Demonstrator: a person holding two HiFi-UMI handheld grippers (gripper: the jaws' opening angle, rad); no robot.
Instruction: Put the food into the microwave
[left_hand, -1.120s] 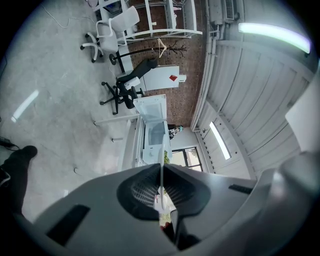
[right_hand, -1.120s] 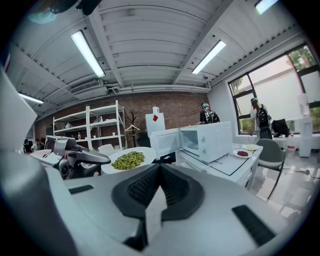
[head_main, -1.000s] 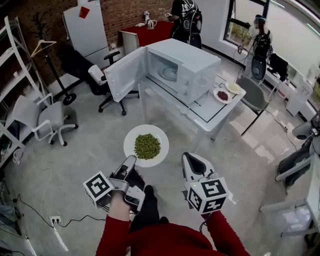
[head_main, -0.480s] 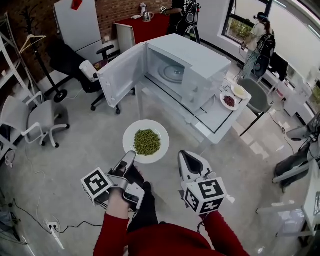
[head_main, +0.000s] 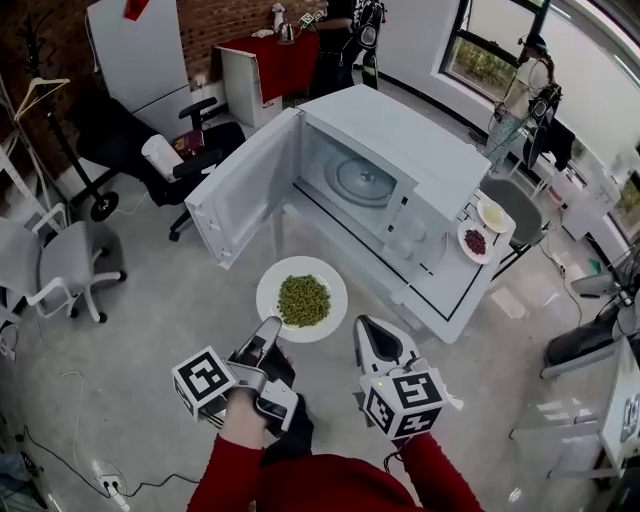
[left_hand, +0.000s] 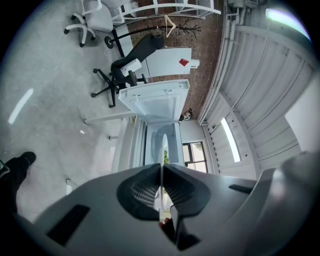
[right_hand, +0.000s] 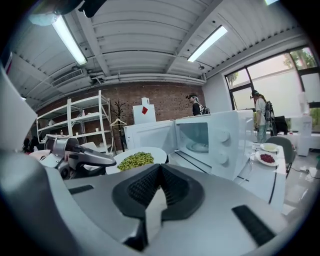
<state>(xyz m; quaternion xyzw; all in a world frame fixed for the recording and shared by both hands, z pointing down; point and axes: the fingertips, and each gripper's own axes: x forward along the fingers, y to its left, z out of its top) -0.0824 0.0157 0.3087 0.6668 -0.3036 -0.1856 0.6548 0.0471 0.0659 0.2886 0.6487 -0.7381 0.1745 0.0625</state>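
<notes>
A white plate (head_main: 331, 284) heaped with green peas (head_main: 303, 298) hangs level in the air in front of the white microwave (head_main: 425, 160). The microwave's door (head_main: 243, 197) stands swung open to the left, showing the glass turntable (head_main: 362, 182). My left gripper (head_main: 272, 326) is shut on the plate's near rim; in the left gripper view the rim (left_hand: 163, 144) runs edge-on between the pads. My right gripper (head_main: 363, 323) is shut with nothing in it, just right of the plate. From it I see the peas (right_hand: 136, 160) and the open oven (right_hand: 200, 136).
The microwave stands on a white table (head_main: 445, 302) with a dish of red food (head_main: 474, 241) and a second dish (head_main: 492, 214) at its right end. Office chairs (head_main: 60, 262) stand at the left. People stand at the back by a red table (head_main: 285, 55).
Both grippers and the plate have moved forward toward the microwave, which now sits closer and larger in the head view. The grip on the plate is unchanged.
</notes>
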